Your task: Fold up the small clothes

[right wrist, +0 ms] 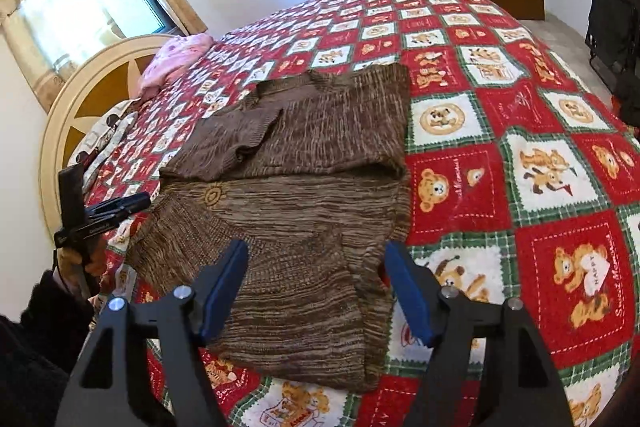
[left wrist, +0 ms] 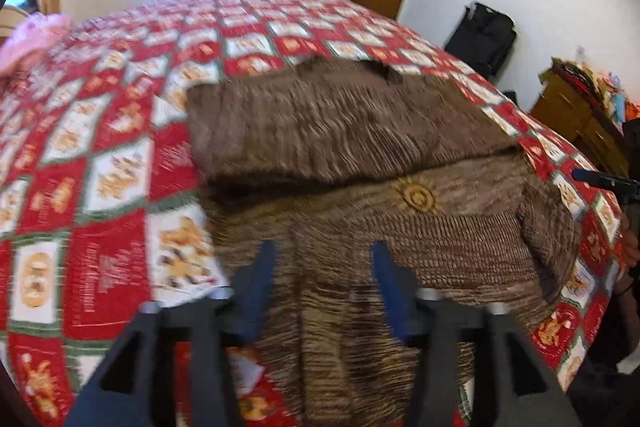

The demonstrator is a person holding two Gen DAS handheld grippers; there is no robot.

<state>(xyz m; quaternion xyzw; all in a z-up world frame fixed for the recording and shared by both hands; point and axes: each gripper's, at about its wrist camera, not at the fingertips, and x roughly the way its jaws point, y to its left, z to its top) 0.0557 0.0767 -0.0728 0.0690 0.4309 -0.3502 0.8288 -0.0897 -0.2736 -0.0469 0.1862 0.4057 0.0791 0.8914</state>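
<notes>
Our brown knit sweater (right wrist: pixel 296 187) lies half-folded mid-bed, long axis running away from us; both tools, left tool (left wrist: pixel 324 259) and right tool (right wrist: pixel 316 259), hang spread and empty over its near hem.

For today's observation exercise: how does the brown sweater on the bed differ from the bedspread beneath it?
1. Colour: the sweater is mottled brown; the bedspread is red, white and green.
2. Pattern: the sweater carries a single small sun emblem; the bedspread repeats squares with teddy bears.
3. Pose: the sweater is partly folded, one portion doubled over onto the rest; the bedspread lies spread in one layer across the bed.

Both are soft textiles lying flat.
</notes>
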